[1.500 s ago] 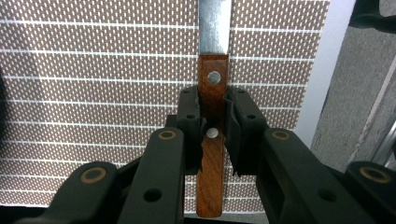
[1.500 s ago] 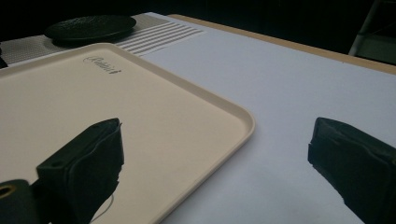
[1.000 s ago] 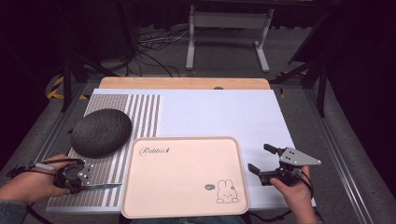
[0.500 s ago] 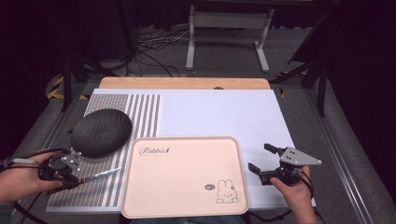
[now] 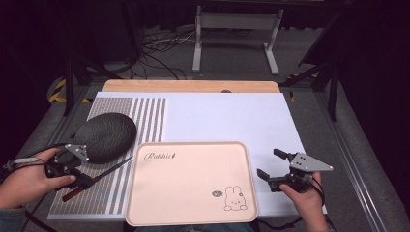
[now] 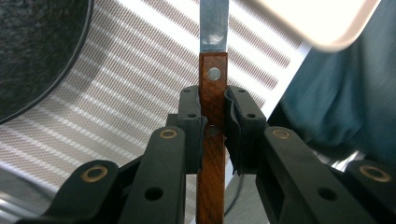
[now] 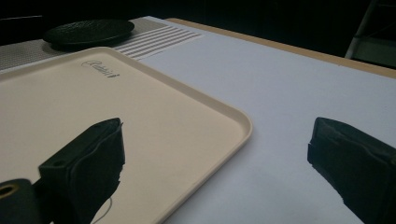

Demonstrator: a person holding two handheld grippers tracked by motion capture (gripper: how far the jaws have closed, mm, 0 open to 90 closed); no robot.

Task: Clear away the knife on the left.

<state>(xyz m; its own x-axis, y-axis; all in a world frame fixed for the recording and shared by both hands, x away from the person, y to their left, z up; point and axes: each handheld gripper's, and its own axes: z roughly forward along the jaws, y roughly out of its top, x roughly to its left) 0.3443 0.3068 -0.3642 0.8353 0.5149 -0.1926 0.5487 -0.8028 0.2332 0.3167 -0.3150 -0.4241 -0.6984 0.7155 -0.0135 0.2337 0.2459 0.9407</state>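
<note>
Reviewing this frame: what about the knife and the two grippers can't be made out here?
- knife: blade tip cut off by the top edge of the left gripper view; thin and small in the high view.
- left gripper: jaws covered by its own body in the high view.
- right gripper: jaw bases cut off by the frame's edges in its own view.

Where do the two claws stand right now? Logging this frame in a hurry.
Left claw: shut on the knife, gripping its wooden handle.
Right claw: open, holding nothing, beside the tray.
</note>
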